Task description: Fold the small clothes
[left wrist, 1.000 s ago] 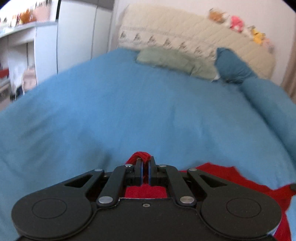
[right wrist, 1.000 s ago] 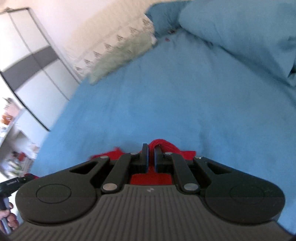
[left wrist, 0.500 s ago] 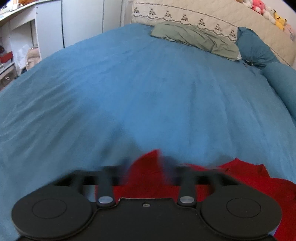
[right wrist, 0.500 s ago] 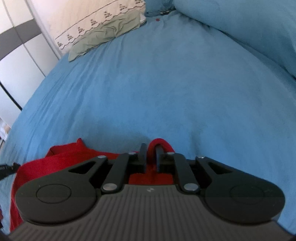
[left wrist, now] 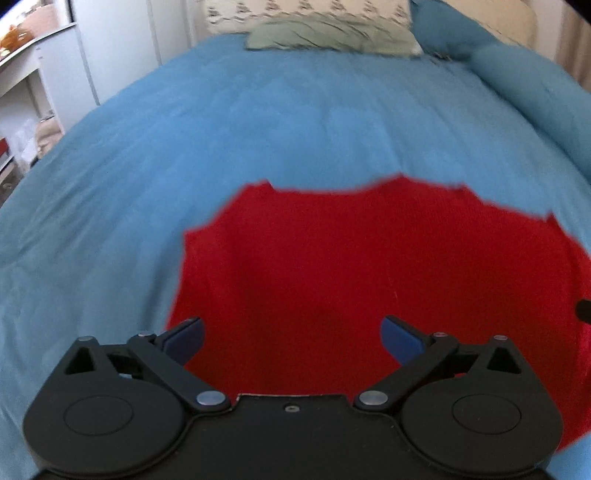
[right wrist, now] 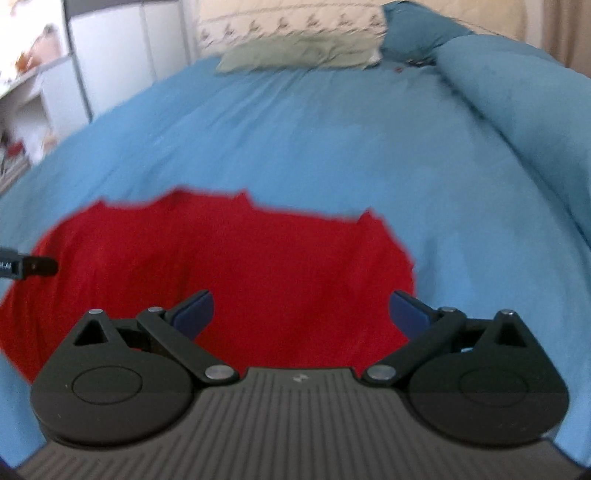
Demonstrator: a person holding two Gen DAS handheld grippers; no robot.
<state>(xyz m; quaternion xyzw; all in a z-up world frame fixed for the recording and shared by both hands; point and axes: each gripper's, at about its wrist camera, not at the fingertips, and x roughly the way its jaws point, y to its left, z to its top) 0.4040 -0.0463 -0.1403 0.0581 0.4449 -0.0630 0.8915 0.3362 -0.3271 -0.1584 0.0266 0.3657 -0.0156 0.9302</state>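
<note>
Left wrist view: the left gripper (left wrist: 291,341) is spread wide, its blue fingertips (left wrist: 184,338) far apart with nothing between them, poised over the near part of a red garment (left wrist: 369,280). That garment lies flat on the blue bedspread (left wrist: 258,129), its long axis running from 9 o'clock to 3 o'clock and a notched edge facing 12 o'clock. A green pillow (left wrist: 328,35) sits at 12 o'clock against the headboard. Right wrist view: the right gripper (right wrist: 301,314) is likewise wide apart and holds nothing, above the right end of the red garment (right wrist: 221,266), which stretches off toward 9 o'clock across the blue bedspread (right wrist: 332,129). A dark tip of the left gripper (right wrist: 26,266) pokes in at 9 o'clock over the cloth; contact cannot be told.
</note>
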